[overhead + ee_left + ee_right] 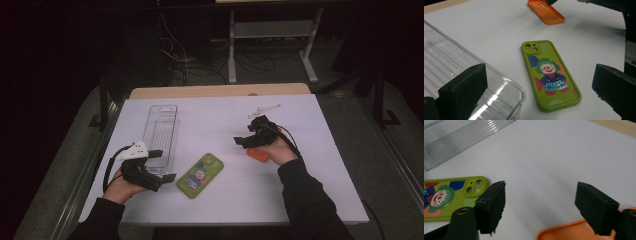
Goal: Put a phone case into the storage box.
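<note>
A green phone case (200, 176) printed with a clown lies flat near the table's front middle. My left gripper (162, 166) rests open just left of it, and the left gripper view has the green case (550, 75) on the table between and beyond the wide jaws. An orange phone case (257, 155) lies to the right, partly under the person's right hand. My right gripper (245, 134) is open above the table beside it. In the right gripper view, bare table lies between its pads and the orange case (574, 231) sits below the right-hand jaw.
A clear ribbed plastic tray (161, 135) lies lengthwise at the left, its near corner by my left gripper. A small white flat piece (265, 110) sits at the back right. The white tabletop (220, 120) ends at a wooden strip at the back.
</note>
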